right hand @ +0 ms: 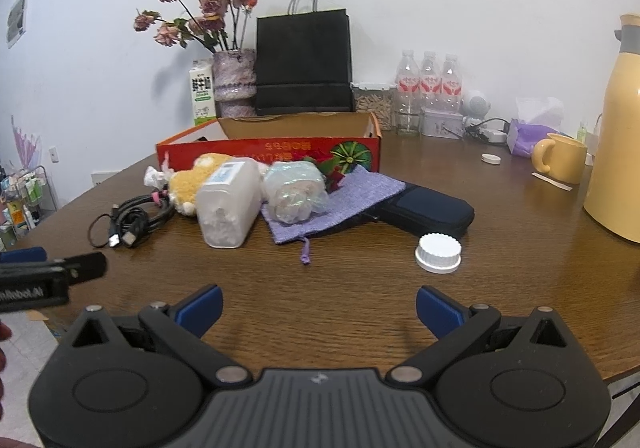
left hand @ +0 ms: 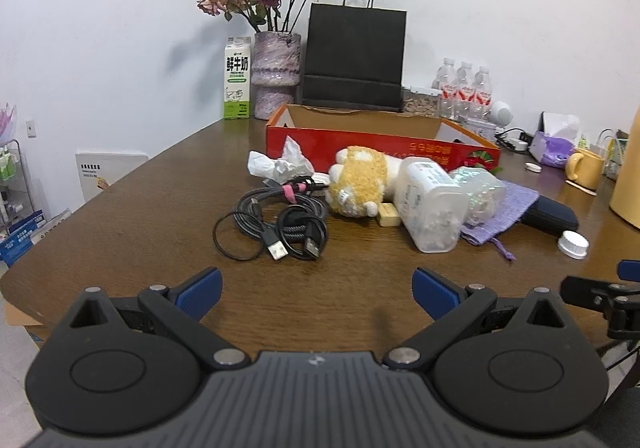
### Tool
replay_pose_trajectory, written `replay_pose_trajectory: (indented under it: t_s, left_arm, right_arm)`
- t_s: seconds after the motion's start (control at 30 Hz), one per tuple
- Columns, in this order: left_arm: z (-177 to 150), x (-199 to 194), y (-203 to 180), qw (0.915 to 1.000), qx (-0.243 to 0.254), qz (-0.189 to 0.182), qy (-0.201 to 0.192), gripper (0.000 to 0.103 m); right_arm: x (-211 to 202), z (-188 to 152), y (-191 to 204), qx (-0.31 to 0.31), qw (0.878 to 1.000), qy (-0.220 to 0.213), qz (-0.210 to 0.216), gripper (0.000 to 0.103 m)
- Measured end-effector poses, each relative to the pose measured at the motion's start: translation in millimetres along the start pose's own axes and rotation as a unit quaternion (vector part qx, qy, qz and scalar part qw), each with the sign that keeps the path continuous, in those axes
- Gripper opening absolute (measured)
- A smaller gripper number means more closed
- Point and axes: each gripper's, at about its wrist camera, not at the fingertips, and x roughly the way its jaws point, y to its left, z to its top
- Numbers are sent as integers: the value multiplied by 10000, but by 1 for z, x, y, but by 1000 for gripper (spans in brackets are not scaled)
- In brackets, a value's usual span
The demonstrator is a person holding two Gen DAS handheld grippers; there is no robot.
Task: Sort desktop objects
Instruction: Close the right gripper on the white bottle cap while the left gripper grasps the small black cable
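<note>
A pile of clutter lies mid-table before a red cardboard box (left hand: 384, 145) (right hand: 280, 147): coiled black USB cables (left hand: 280, 219) (right hand: 132, 219), a yellow-and-white plush toy (left hand: 360, 179) (right hand: 192, 183), a clear plastic jar on its side (left hand: 430, 203) (right hand: 230, 203), a crinkly clear bag (right hand: 294, 187), a purple knit pouch (right hand: 340, 199), a dark zip case (right hand: 424, 207) and a white cap (right hand: 438, 252) (left hand: 575, 244). My left gripper (left hand: 318, 294) hovers open at the near edge, short of the cables. My right gripper (right hand: 318, 308) is open too, holding nothing.
At the back stand a milk carton (left hand: 237, 79), a vase of dried roses (left hand: 276, 71), a black paper bag (left hand: 354, 59) and water bottles (right hand: 428, 87). On the right are a yellow mug (right hand: 560, 157) and a tall yellow jug (right hand: 616, 135). Bare wood separates grippers and pile.
</note>
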Motion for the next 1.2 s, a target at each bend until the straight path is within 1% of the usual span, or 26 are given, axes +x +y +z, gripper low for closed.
replay_pose_trajectory:
  t_s: [0.1,0.33,0.57,0.7,0.8,0.9,0.97,1.03,1.07,1.13,1.2]
  left_arm:
    - [7,11,4,10000,-11,45,80,103]
    - [24,35,11,9993,121,311,153,103]
    - [33,60,27,9978,24,535,397,103]
    - [33,64,39,9973,-64,542,488,103]
    - [34,64,52,9967,-202,619,484,103]
    - [36,70,63,9951,-347,735,566,103]
    - [36,74,70,9942,-450,724,660,103]
    - [36,75,77,9940,-502,671,696,100]
    - [37,76,80,9939,-519,654,716,96]
    - [38,76,87,9938,-606,575,732,93]
    - [39,77,92,9937,-650,532,737,85]
  right_arm:
    - [9,2,-9,70,9999,51,-77,103]
    - [33,13,-35,163,9994,157,-245,103]
    - [57,22,-59,266,9983,296,-423,103]
    - [67,26,-69,252,9979,332,-504,102]
    - [72,28,-77,275,9977,365,-508,101]
    - [80,30,-84,287,9972,433,-534,97]
    - [84,31,-87,301,9970,490,-514,94]
    - [88,33,-87,292,9970,521,-493,90]
    - [90,33,-88,284,9970,532,-491,89]
    - [92,33,-88,279,9969,548,-488,88]
    - [95,32,-87,289,9968,569,-485,86]
